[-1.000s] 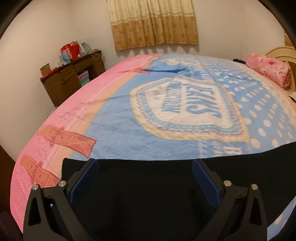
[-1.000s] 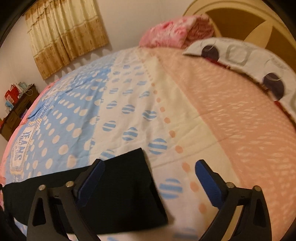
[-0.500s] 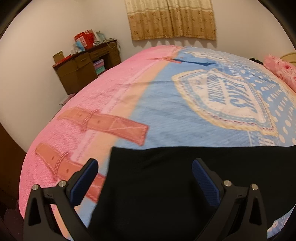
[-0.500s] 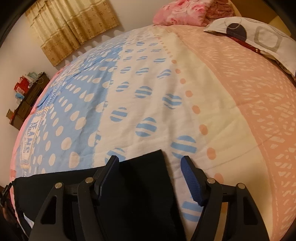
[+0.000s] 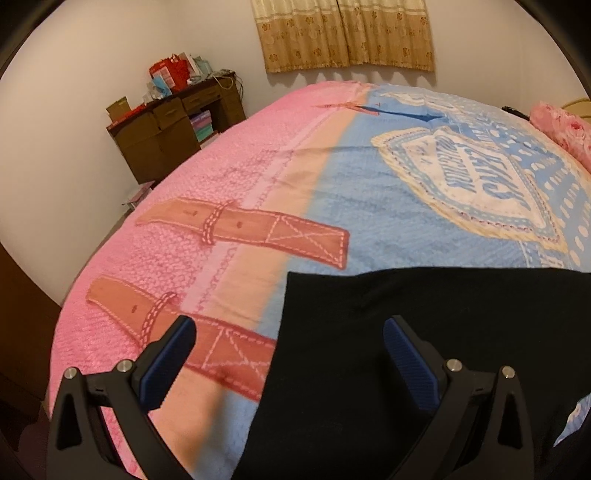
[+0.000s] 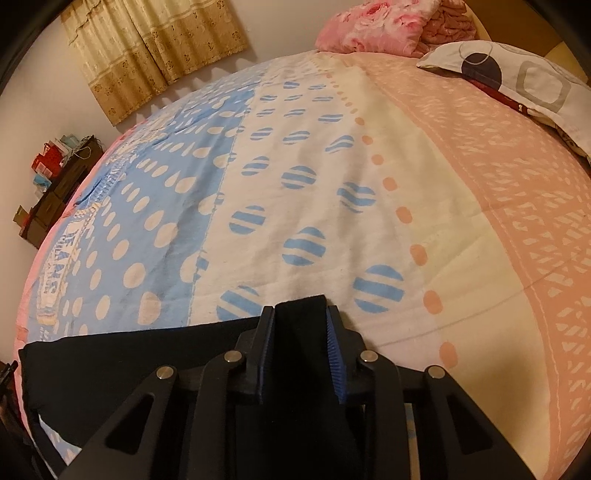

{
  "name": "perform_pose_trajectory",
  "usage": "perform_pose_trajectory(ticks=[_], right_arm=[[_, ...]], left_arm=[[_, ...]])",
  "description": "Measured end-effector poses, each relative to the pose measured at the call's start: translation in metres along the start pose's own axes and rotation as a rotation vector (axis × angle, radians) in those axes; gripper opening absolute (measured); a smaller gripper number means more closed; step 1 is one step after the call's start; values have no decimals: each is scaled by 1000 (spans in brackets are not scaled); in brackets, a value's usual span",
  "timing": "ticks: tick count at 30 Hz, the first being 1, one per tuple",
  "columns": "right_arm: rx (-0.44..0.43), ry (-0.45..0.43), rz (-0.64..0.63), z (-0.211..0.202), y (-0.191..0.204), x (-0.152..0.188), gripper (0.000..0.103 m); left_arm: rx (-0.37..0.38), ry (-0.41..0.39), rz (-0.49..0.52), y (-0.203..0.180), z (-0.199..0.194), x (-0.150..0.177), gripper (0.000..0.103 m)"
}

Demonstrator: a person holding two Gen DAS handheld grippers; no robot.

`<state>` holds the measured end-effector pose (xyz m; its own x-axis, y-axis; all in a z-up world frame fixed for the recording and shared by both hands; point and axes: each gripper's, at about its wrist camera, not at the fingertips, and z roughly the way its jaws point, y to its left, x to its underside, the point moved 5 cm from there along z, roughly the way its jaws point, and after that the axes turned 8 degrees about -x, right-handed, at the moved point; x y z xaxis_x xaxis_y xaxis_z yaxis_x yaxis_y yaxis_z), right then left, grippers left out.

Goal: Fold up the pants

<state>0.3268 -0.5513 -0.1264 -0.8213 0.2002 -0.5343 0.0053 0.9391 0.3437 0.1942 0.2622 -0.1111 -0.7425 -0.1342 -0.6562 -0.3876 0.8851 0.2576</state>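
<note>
Closing on cloth: your right gripper [image 6: 300, 350] has just been drawing its jaws together, and a ridge of the black pants [image 6: 147, 369] now stands bunched between the blue pads [image 6: 334, 354]. A second ago those jaws stood wide over the garment's end; now they are clenched on it, with the fabric's corner poking out just past the fingertips. Judged from the frame, the grip is taken near the right-hand end of the garment, close to its far edge.

Your left gripper [image 5: 288, 354] is released, jaws spread wide, nothing between the pads. It has travelled sideways along the garment: earlier it hovered over the middle of the black cloth, now it straddles the garment's left end, with one finger [image 5: 170, 358] over bare bedspread and the other over the pants [image 5: 406, 332]. It appears to stand above the cloth, not touching.

The pants lie flat and stretched across the near edge of the bed [image 5: 332, 177], on the patterned bedspread, one end under each gripper. No fold is visible yet.

Finding: one end is secured, the other is lined up but not grasped. The left jaws most likely need to come down and pinch that left end before any lift. Risk noted: the right grip holds a narrow bunch only, so a layer could slip out when you raise it.

Beyond the bed, a brown desk [image 5: 173, 136] and curtains [image 5: 347, 33] stand against the wall, well apart from the work.
</note>
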Motion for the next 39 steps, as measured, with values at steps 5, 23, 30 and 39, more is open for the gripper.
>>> perform_pose_trajectory(ticks=[5,23,30,39], right_arm=[[3,-2,0,1,0,-1,28],[38,-11,-9,0,6,-1,16],[3,-62,-17,-27,15,4,12],[-102,-215,-37,-111,34,28,12]], left_arm=[[6,29,5,-6,19,-13,102],[208,101,-26,-16,32,-18,15],[236,18,-38,-2,-1,-25,14],[334,-115,-130,35,-64,-9,14]])
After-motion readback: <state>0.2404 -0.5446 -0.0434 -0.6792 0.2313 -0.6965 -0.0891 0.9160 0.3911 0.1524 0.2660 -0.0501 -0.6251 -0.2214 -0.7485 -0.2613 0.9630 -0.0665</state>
